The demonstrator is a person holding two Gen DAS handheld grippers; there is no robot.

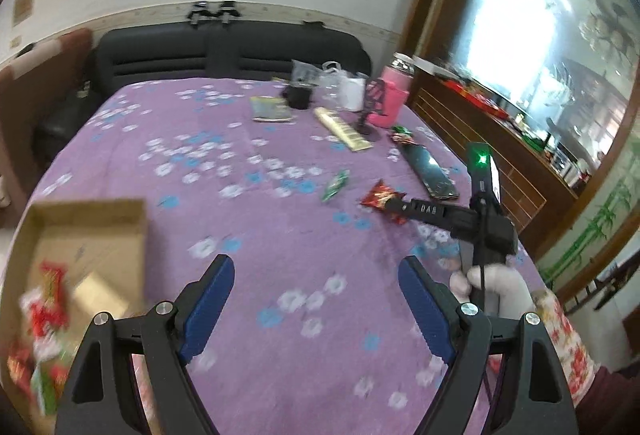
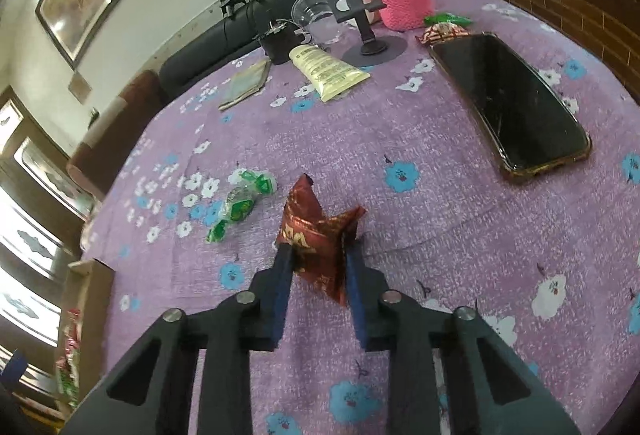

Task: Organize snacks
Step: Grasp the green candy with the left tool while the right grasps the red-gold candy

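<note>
Two grippers: right gripper (image 2: 316, 255) clenched on a red snack packet (image 2: 316, 235); left gripper (image 1: 316, 299) released — only its view shows the cardboard box (image 1: 86, 235), blurred, perhaps holding snacks.

- My left gripper (image 1: 314, 299) had black linkage arms, silver screws and ribbed blue pads (image 1: 210, 309).
- My right hand (image 1: 496, 285) wore a white glove and floral sleeve (image 1: 568, 347).

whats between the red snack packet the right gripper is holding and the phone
Only bare purple flowered cloth. In the right wrist view, nothing sits between the red packet, pinched in the right gripper, and the phone.
</note>
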